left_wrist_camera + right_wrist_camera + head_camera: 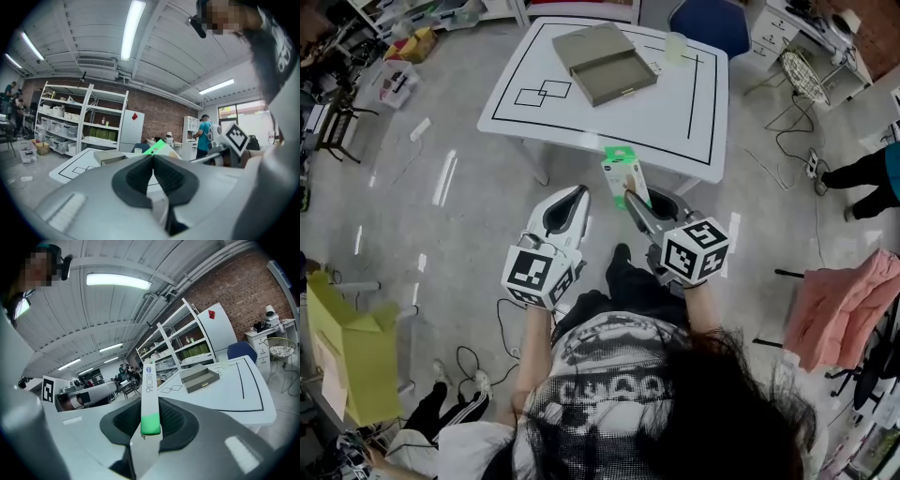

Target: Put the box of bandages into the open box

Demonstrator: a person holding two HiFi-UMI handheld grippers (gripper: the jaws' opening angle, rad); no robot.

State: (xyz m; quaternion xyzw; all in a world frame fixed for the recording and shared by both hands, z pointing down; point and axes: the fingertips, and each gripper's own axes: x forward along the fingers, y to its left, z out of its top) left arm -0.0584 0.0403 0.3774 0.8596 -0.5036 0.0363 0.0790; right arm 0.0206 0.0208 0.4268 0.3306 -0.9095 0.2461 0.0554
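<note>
Gripping the green-and-white box of bandages [149, 399] edge-on between the pads of the right tongs [630, 200], with the far end sticking out past the tips, over the grey floor [441, 234] just short of the near edge of the white desk [694, 122]. Holding the left tongs [578, 194] alongside, level with the right, pressed together on nothing. Facing the open box [605, 63], shallow and grey-brown, well away toward the far side of the desk inside a black taped outline, with a pale cup [675, 47] off to its right.

Head view steeply overhead, gripper views level, sharing table [675, 103]
</note>
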